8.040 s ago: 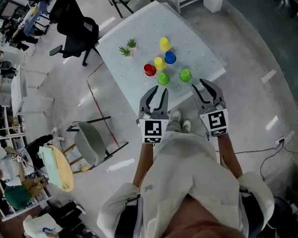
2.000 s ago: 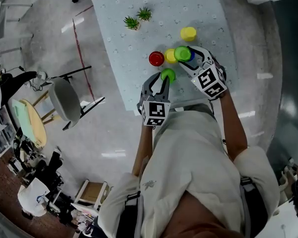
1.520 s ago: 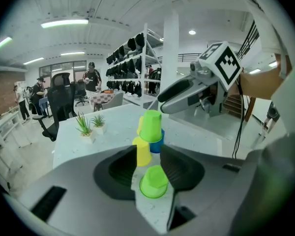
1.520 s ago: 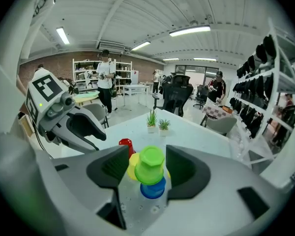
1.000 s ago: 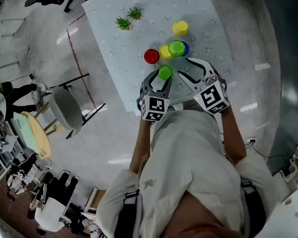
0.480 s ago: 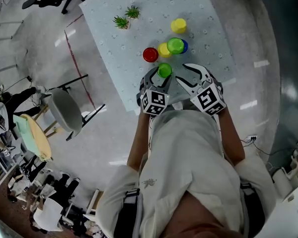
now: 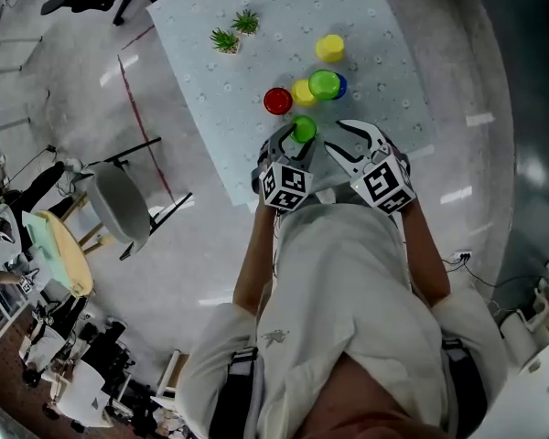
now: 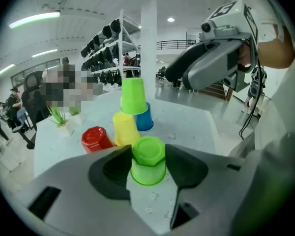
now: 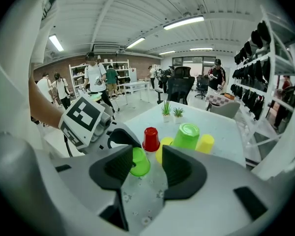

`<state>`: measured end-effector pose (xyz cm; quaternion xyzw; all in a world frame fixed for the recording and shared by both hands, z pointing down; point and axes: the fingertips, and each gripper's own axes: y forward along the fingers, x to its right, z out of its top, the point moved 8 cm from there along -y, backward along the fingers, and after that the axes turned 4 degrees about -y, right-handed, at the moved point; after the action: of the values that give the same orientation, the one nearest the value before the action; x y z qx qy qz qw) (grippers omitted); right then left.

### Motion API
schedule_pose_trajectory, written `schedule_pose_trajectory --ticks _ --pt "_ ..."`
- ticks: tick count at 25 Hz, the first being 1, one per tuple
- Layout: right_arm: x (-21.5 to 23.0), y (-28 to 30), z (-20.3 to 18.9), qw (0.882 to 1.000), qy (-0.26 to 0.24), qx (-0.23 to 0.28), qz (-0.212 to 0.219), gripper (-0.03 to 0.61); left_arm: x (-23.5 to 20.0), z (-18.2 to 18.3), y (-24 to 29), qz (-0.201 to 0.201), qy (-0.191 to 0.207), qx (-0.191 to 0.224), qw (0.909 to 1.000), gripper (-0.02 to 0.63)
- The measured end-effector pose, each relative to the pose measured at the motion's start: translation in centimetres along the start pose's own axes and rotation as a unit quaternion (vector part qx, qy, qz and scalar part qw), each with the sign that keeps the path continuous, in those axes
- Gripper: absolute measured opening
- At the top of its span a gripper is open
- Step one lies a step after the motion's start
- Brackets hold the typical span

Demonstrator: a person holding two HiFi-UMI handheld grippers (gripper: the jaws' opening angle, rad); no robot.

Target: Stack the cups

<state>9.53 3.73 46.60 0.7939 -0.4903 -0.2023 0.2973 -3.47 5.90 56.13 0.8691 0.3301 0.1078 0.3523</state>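
You have one stack so far: the upper green cup (image 7: 323, 83) sits on the blue cup (image 7: 339, 88) mid-table (image 7: 384, 26). The yellow cup (image 7: 302, 92), red cup (image 7: 277, 101) and far yellow cup (image 7: 329, 48) are still single. Your left gripper (image 8: 147, 166) has just been closing and now clasps the near green cup (image 7: 303, 129). That cup is glossy, upside down, with a faceted base, and stands by the near edge. Your right gripper (image 9: 146, 168) has been narrowing too, and nothing is between its jaws.

We are finding a pale patterned table (image 7: 384, 26) bearing two potted plants (image 7: 224, 40), a red cup (image 7: 277, 101), two yellow cups (image 7: 329, 48), a blue cup (image 7: 340, 87) and a green cup (image 7: 303, 129).
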Motion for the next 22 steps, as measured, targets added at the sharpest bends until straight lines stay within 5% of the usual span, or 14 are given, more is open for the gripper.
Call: schedule_pose_trajectory --ticks 22 --pt "0.8 -0.2 1.3 1.0 -0.01 0.008 0.0 0.172 -1.8 5.3 -4.6 0.028 0.009 0.039 0.9988 0.221"
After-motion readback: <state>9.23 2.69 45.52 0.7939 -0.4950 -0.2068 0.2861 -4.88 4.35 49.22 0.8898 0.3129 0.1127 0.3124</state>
